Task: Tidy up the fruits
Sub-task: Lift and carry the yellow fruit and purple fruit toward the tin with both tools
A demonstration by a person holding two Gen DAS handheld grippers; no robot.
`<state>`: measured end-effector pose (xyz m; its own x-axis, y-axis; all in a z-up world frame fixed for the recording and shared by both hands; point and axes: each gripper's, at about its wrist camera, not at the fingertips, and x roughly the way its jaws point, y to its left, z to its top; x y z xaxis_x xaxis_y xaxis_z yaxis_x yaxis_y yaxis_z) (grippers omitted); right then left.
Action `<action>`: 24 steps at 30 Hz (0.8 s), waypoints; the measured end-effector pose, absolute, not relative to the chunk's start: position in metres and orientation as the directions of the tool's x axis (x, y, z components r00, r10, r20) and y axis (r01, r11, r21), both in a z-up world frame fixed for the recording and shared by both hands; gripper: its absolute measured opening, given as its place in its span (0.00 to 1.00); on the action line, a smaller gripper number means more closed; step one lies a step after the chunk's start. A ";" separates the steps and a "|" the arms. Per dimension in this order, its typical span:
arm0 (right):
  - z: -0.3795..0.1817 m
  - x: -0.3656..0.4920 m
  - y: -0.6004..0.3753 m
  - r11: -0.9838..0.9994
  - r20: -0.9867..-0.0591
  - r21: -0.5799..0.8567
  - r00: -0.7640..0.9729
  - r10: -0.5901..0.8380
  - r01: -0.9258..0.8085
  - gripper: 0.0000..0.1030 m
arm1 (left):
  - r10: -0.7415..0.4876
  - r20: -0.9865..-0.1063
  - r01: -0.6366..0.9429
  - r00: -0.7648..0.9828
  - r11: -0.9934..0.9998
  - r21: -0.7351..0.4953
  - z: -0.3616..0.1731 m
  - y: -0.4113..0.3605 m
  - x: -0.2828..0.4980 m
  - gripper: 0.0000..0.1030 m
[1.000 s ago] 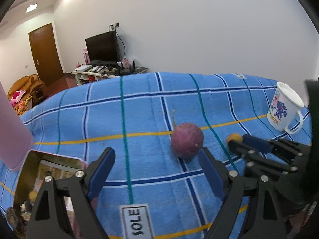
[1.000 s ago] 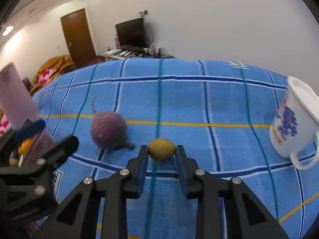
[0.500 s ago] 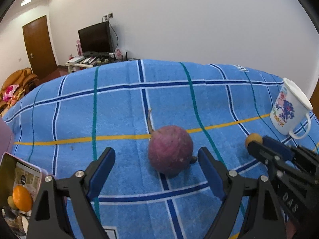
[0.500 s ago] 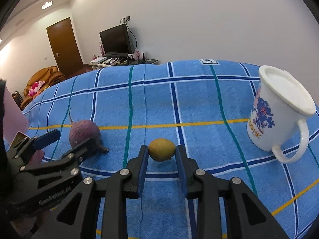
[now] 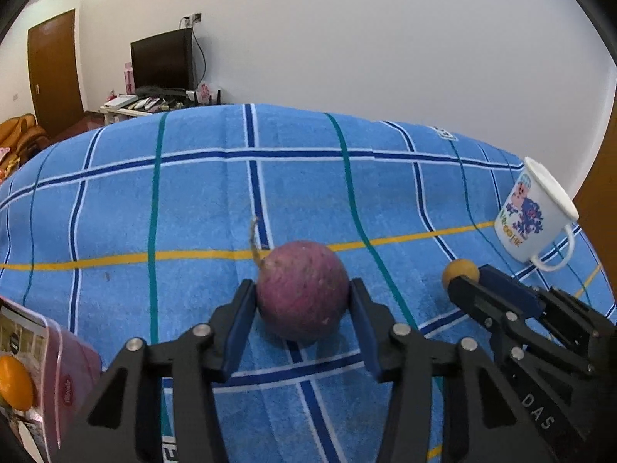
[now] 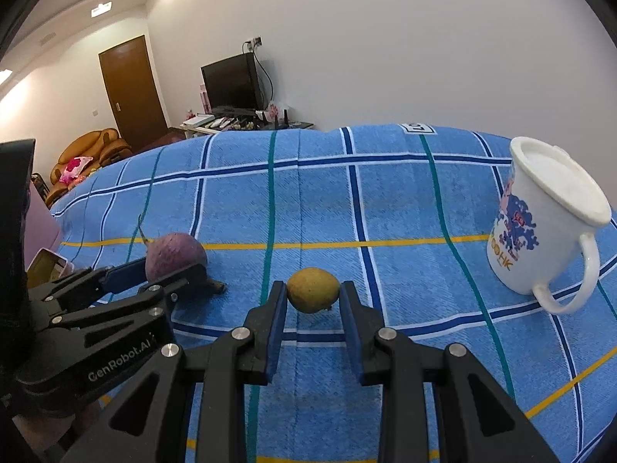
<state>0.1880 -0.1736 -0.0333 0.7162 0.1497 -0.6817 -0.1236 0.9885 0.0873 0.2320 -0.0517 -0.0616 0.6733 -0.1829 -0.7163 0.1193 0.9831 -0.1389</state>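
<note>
Two black handheld grippers are angling downward over a blue plaid towel (image 5: 216, 200), each one closing in on a piece of produce. Left of the white cartoon mug (image 6: 540, 223), the left gripper (image 5: 302, 301) is clamping its blue pads (image 5: 241, 324) against both sides of a round purple root with a thin tail (image 5: 302, 293); its jaws have just been narrowing around that root, which is resting on the towel between them. Nearer the mug, the right gripper (image 6: 313, 301) is holding a small yellow-green fruit (image 6: 313, 289) in a narrow pinch, the fruit sitting at the very tips of its pads (image 6: 278, 308) and touching the cloth. Both tools are pointing away from the cameras toward the far edge of the towel, tilted down at a moderate slant, with the left one lying just beside the right, well to the mug's left. Standing upright, the mug is keeping to the towel's right side, its handle facing the cameras. Far left of the mug, at the left-wrist picture's lower corner, a pink packet (image 5: 65, 378) is showing an orange fruit (image 5: 15, 384) at its open side.
</note>
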 end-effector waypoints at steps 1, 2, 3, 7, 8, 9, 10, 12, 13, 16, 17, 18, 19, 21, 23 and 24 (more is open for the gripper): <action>-0.033 0.187 -0.173 0.988 -0.676 0.092 0.720 0.155 -0.127 0.29 | -0.177 -0.716 0.114 0.676 0.984 -0.136 -0.062 -0.051 0.230 0.49; -0.032 0.186 -0.173 0.987 -0.672 0.094 0.723 0.159 -0.129 0.29 | -0.176 -0.715 0.112 0.677 0.984 -0.136 -0.061 -0.050 0.228 0.49; -0.031 0.185 -0.173 0.987 -0.667 0.096 0.727 0.160 -0.130 0.29 | -0.177 -0.712 0.110 0.679 0.984 -0.139 -0.061 -0.049 0.225 0.49; -0.029 0.183 -0.174 0.982 -0.646 0.117 0.740 0.188 -0.147 0.29 | -0.181 -0.696 0.103 0.695 0.983 -0.152 -0.061 -0.043 0.211 0.49; -0.028 0.182 -0.173 0.982 -0.641 0.111 0.745 0.186 -0.150 0.29 | -0.178 -0.690 0.102 0.702 0.983 -0.149 -0.060 -0.042 0.206 0.49; -0.027 0.181 -0.172 0.982 -0.634 0.109 0.750 0.189 -0.156 0.29 | -0.178 -0.685 0.103 0.707 0.983 -0.149 -0.059 -0.043 0.203 0.49; -0.025 0.179 -0.170 0.981 -0.625 0.105 0.756 0.194 -0.166 0.29 | -0.173 -0.677 0.101 0.716 0.984 -0.145 -0.058 -0.042 0.199 0.49; -0.023 0.175 -0.167 0.979 -0.608 0.089 0.769 0.197 -0.181 0.29 | -0.163 -0.666 0.099 0.728 0.986 -0.133 -0.056 -0.043 0.195 0.49; -0.021 0.172 -0.165 0.979 -0.598 0.081 0.777 0.198 -0.187 0.29 | -0.162 -0.659 0.103 0.734 0.986 -0.128 -0.055 -0.044 0.192 0.49; -0.018 0.166 -0.162 0.979 -0.573 0.062 0.796 0.196 -0.196 0.29 | -0.155 -0.648 0.104 0.746 0.988 -0.116 -0.051 -0.044 0.191 0.49; -0.017 0.164 -0.162 0.979 -0.569 0.057 0.800 0.193 -0.196 0.29 | -0.155 -0.645 0.105 0.748 0.988 -0.116 -0.050 -0.043 0.190 0.49; -0.016 0.163 -0.162 0.980 -0.564 0.053 0.804 0.190 -0.194 0.29 | -0.156 -0.644 0.106 0.749 0.988 -0.117 -0.050 -0.043 0.189 0.49; -0.016 0.162 -0.162 0.979 -0.560 0.053 0.806 0.190 -0.194 0.29 | -0.156 -0.642 0.104 0.751 0.987 -0.119 -0.050 -0.042 0.187 0.49; -0.015 0.161 -0.163 0.979 -0.555 0.056 0.809 0.196 -0.198 0.29 | -0.157 -0.637 0.099 0.755 0.987 -0.126 -0.049 -0.038 0.184 0.49; -0.015 0.160 -0.163 0.978 -0.553 0.058 0.809 0.199 -0.201 0.29 | -0.162 -0.634 0.100 0.756 0.986 -0.132 -0.048 -0.036 0.182 0.49; -0.014 0.160 -0.162 0.978 -0.552 0.057 0.810 0.199 -0.202 0.29 | -0.160 -0.630 0.098 0.760 0.986 -0.133 -0.047 -0.035 0.180 0.49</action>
<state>0.1597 -0.1624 -0.0145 0.8098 0.1995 -0.5517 -0.2019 0.9777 0.0572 0.1804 -0.0347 -0.0472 0.7596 -0.1602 -0.6303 0.0978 0.9863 -0.1329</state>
